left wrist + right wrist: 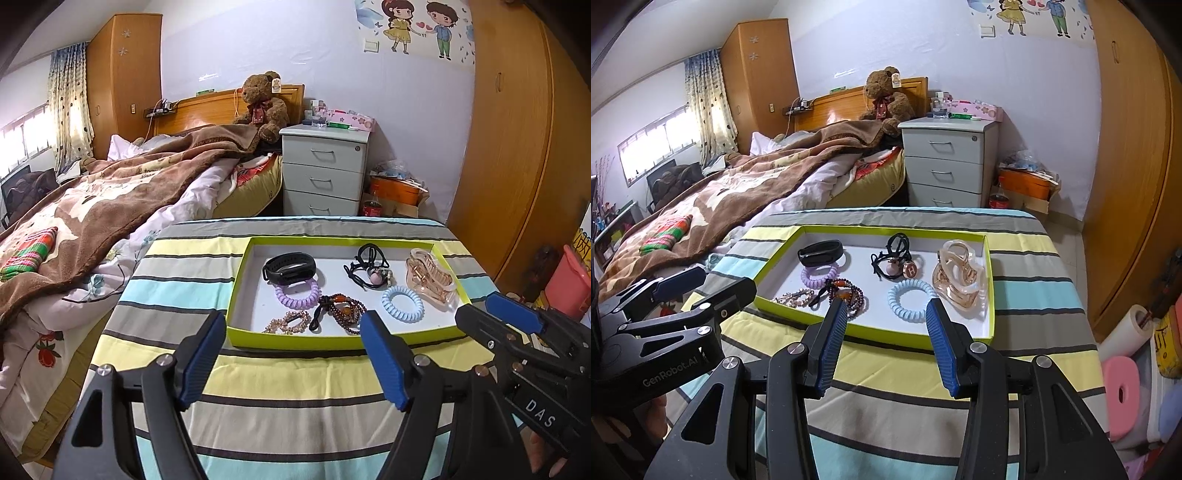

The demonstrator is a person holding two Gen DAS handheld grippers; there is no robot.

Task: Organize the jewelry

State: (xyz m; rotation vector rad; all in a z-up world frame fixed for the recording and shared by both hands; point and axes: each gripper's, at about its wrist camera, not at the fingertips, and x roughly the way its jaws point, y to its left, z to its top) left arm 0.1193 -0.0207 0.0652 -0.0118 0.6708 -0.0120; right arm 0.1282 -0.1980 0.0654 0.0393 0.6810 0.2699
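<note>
Green-rimmed tray (343, 341) w/ jewelry just ahead of left gripper (293, 356) & right gripper (884, 341), both released, empty.

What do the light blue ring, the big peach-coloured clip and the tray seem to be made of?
The light blue ring looks like smooth plastic cord wound in a tight, slightly glossy coil. The peach-coloured clip seems to be clear, glossy plastic or acrylic: light passes through it. The tray looks like matte cardboard, with thin, straight lime-green walls and a white inside.
</note>
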